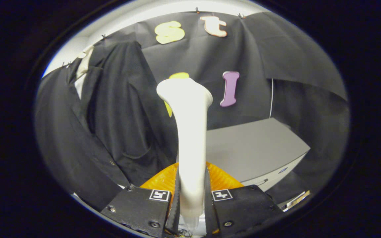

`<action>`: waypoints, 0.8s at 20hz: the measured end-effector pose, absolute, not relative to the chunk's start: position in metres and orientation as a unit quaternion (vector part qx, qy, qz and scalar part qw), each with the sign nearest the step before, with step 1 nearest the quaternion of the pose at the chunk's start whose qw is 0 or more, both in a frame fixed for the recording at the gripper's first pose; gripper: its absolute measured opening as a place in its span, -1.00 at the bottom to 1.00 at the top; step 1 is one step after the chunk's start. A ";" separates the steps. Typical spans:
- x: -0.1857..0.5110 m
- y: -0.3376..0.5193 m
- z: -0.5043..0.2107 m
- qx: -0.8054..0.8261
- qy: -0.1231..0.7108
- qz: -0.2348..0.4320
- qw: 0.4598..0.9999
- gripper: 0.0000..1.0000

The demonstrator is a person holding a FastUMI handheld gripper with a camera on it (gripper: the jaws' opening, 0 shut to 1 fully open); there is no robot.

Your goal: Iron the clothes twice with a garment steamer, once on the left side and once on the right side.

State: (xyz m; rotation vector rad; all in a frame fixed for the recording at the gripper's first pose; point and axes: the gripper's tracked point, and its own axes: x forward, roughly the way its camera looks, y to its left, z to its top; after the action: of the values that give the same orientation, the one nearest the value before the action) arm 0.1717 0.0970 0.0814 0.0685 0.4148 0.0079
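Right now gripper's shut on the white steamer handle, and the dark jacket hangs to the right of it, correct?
Not quite. The gripper is shut on the white steamer, but the dark jacket hangs to its left, not right. The grey cabinet is what stands on the right, as the gripper view shows.

wall: black cloth (197, 56) draped and creased, clipped along top edge | above cloth: white wall strip (137, 10), brightly lit | furniture: grey tabletop (253, 148) against the cloth, pale front edge | thin white cord (271, 99) hanging down cloth behind tabletop
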 end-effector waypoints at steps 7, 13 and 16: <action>0.147 0.154 0.153 0.013 0.076 0.013 0.997 -0.34; 0.166 0.213 0.200 0.003 -0.041 0.027 0.999 -0.34; 0.174 0.238 0.222 -0.016 -0.101 0.032 0.994 -0.34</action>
State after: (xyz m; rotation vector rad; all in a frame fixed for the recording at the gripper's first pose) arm 0.1736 0.2380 0.2223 -0.0316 -0.2018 0.0644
